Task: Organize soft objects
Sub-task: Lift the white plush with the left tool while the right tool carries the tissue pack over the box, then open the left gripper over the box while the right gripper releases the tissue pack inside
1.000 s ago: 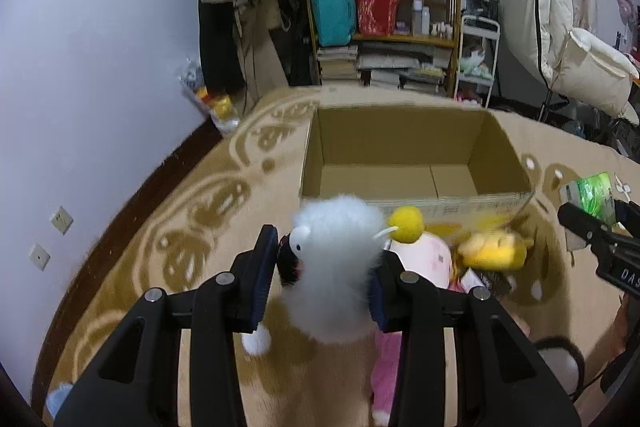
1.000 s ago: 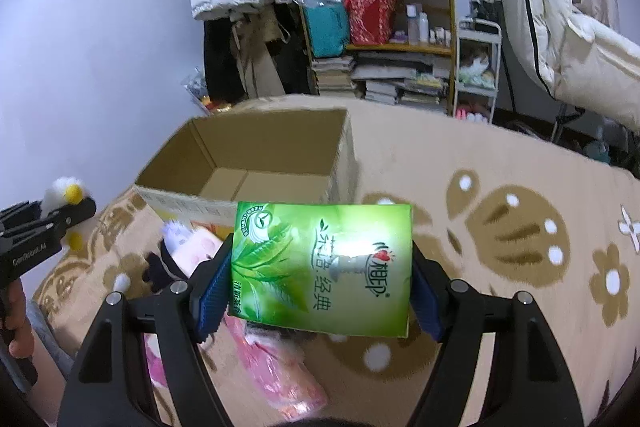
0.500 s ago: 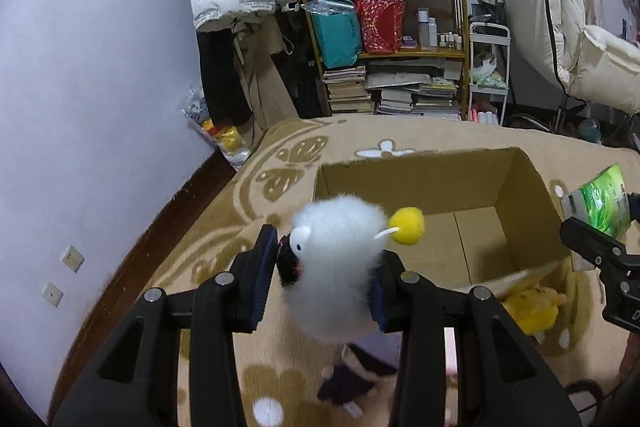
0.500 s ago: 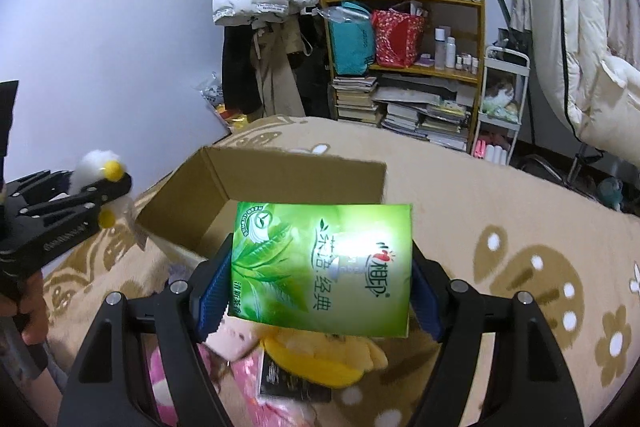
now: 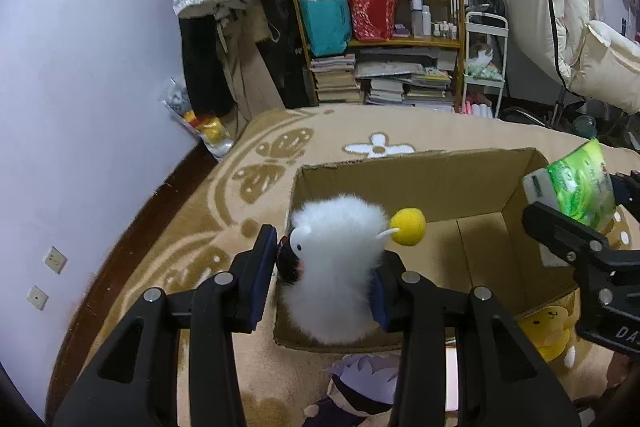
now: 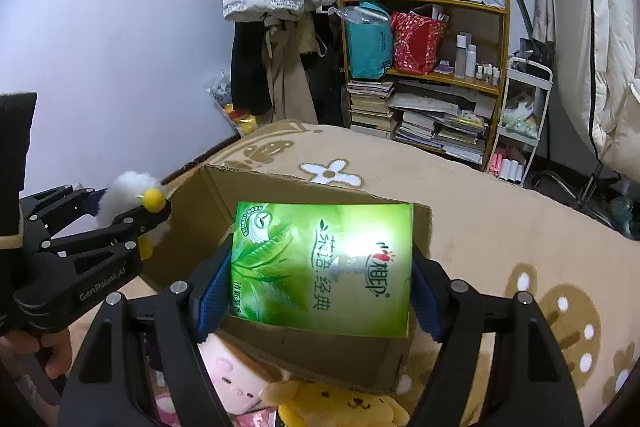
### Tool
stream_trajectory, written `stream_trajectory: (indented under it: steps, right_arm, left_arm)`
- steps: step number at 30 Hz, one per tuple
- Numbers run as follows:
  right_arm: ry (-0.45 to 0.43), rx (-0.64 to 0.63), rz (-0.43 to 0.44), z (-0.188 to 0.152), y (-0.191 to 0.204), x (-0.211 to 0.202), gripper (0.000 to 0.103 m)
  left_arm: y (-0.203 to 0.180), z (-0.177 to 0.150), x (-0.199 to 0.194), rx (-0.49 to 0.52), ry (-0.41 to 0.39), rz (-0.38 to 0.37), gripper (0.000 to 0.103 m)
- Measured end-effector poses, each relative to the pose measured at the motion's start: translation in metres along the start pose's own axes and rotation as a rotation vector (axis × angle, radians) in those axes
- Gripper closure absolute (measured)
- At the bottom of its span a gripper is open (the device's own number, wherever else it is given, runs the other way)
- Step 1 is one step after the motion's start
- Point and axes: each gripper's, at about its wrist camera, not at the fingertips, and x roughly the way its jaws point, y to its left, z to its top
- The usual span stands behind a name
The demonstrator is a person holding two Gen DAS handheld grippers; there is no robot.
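Observation:
My left gripper (image 5: 322, 277) is shut on a fluffy white plush toy (image 5: 336, 259) with a yellow pompom (image 5: 408, 227), held over the near left corner of the open cardboard box (image 5: 440, 187). It shows at the left of the right wrist view (image 6: 128, 195). My right gripper (image 6: 320, 287) is shut on a green tissue pack (image 6: 324, 263), held over the box's (image 6: 208, 223) near right edge. The pack shows in the left wrist view (image 5: 576, 187).
On the beige patterned carpet (image 5: 360, 135) before the box lie a yellow plush dog (image 6: 340, 407), a pink plush (image 6: 232, 375) and a dark-clothed doll (image 5: 360, 387). A shelf of books and bags (image 5: 380, 27), hung coats and a white cart stand behind.
Both grippers have risen and moved forward with their loads, from above the toy pile to over the box's near edge.

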Motion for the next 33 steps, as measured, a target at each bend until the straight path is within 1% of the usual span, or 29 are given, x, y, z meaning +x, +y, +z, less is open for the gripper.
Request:
stream_trajectory:
  steps: [6,11,17,19,20,21,22,24,25,27,29,33]
  right_arm:
    - [0.034,0.000,-0.002,-0.003,0.004,0.014,0.023]
    - [0.074,0.014,-0.004,-0.005,0.002,0.022,0.023]
    - [0.098,0.017,-0.020,-0.008,-0.002,0.024,0.022]
    - [0.101,0.023,-0.024,-0.010,-0.003,0.022,0.021]
    - [0.099,0.026,-0.023,-0.011,-0.004,0.021,0.019]
    - [0.098,0.031,-0.023,-0.011,-0.005,0.020,0.012]
    - [0.095,0.034,-0.024,-0.011,-0.006,0.018,0.008]
    - [0.086,0.038,-0.029,-0.011,-0.008,0.014,0.006]
    - [0.084,0.040,-0.033,-0.010,-0.009,0.012,0.005]
    - [0.075,0.047,-0.040,-0.009,-0.011,0.006,0.000]
    - [0.058,0.053,-0.042,-0.007,-0.014,-0.001,0.000]
    - [0.058,0.060,-0.039,-0.007,-0.016,-0.012,0.000]
  left_arm:
    - [0.001,-0.002,0.010,-0.007,0.022,-0.068,0.064]
    - [-0.010,-0.001,0.013,0.066,0.052,-0.121,0.063]
    - [-0.008,-0.002,0.014,0.040,0.070,-0.137,0.061]
    - [-0.008,-0.003,0.015,0.037,0.073,-0.136,0.051]
    - [-0.008,-0.003,0.014,0.030,0.069,-0.138,0.045]
    - [-0.007,-0.003,0.014,0.024,0.062,-0.139,0.040]
    - [-0.006,-0.003,0.014,0.019,0.054,-0.140,0.038]
    - [-0.008,-0.004,0.013,0.019,0.054,-0.142,0.027]
    - [-0.008,-0.004,0.013,0.022,0.056,-0.139,0.025]
    - [-0.009,-0.005,0.011,0.029,0.050,-0.126,0.014]
    - [-0.009,-0.004,0.008,0.034,0.051,-0.115,0.008]
    - [-0.007,-0.004,-0.002,0.030,0.053,-0.097,0.007]
